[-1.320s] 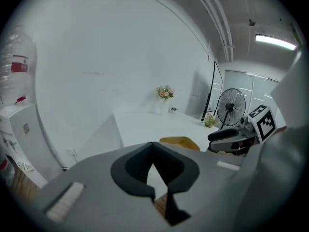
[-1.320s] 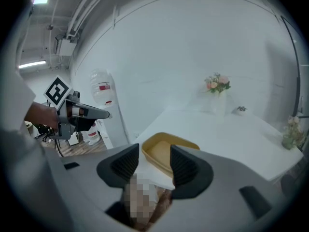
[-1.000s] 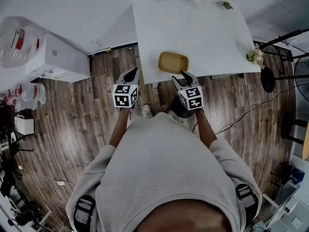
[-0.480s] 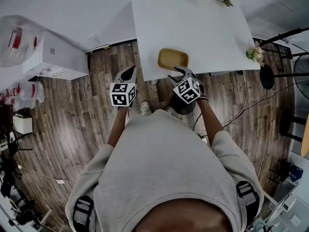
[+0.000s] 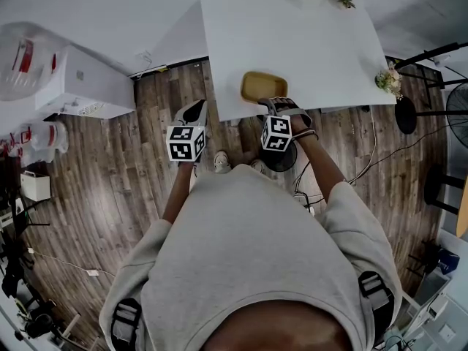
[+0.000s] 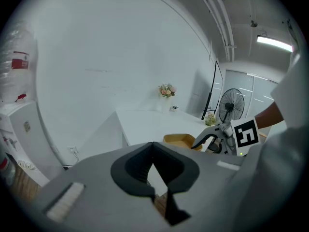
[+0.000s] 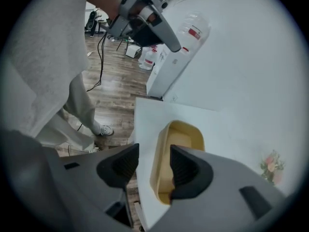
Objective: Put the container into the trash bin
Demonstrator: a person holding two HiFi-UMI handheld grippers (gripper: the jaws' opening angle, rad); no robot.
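Straddling the container's [image 7: 186, 134] near long wall, the right gripper [image 7: 154, 151] hangs with its jaws spread and not yet pressing: one jaw sits over bare table [image 7: 227, 129] outside the wall, the other inside the yellow tub. The container lies open side up at the table's near edge, close to the corner. The left gripper [image 6: 153, 149] is clenched on nothing, held off the table's near edge, well apart from the tub. To do the grasp well, I judge the right jaws should sink until the pads cover most of the wall's height, then close squarely across it, since a pinch on the rim alone would likely let the light tub swing or slip. The outer jaw has little room between the wall and the table's edge, so lowering straight down matters. A dark round thing on the floor [image 5: 351, 196] just off the table's near edge, half hidden under the right gripper, is probably the bin [image 5: 284, 161], so the carry should be short.
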